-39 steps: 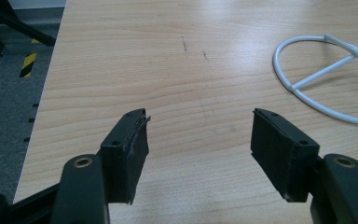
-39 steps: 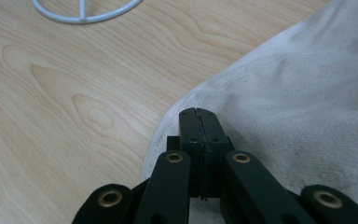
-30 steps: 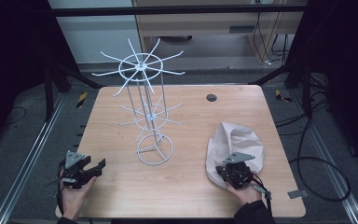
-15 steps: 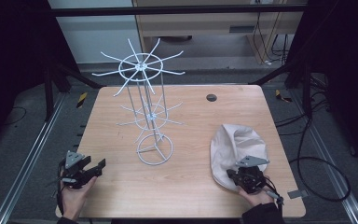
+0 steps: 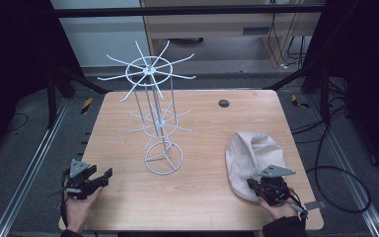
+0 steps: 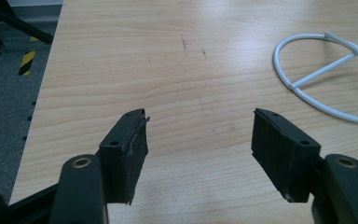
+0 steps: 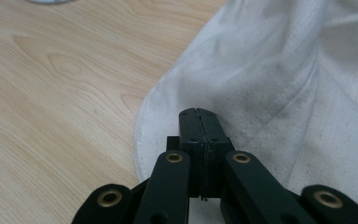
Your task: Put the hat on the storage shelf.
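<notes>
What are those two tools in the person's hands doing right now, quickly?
Left tool: open, nothing between its jaws, over bare table.
Right tool: jaws closed together over the edge of the white cloth; whether any cloth is pinched cannot be told.

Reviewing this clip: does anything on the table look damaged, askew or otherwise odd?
Only small things. The left gripper has a frayed pad edge on one fingertip. The white cloth hat lies crumpled near the right gripper. The wire rack stands upright.
</notes>
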The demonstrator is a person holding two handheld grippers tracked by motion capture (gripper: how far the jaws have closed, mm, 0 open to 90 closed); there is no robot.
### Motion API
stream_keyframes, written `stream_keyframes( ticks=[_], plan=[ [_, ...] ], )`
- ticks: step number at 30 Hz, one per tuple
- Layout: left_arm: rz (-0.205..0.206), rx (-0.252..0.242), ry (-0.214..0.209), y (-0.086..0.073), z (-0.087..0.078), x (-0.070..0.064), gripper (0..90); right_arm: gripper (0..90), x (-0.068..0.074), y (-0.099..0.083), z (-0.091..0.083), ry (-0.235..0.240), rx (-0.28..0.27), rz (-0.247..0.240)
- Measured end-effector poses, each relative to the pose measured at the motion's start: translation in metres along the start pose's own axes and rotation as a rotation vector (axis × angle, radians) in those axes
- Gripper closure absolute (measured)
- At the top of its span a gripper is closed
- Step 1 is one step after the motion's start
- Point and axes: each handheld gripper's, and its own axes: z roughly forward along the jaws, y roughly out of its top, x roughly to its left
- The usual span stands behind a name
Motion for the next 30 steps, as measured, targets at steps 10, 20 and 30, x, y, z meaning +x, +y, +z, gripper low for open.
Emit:
stream_keyframes(
  ticks=[10,20,30],
  plan=[
    [-0.001,0.005,-0.001,0.000,0.002,0.000,33.9,74.2,0.004,0.015,-0.017,-0.009,-0.078,0.013],
    [-0.001,0.009,-0.003,0.000,0.002,0.001,33.0,59.0,0.000,0.039,-0.026,-0.106,-0.086,0.049],
    [-0.002,0.014,-0.002,0.000,0.003,0.002,32.6,54.8,-0.007,0.062,-0.023,-0.194,-0.062,0.079]
  ],
)
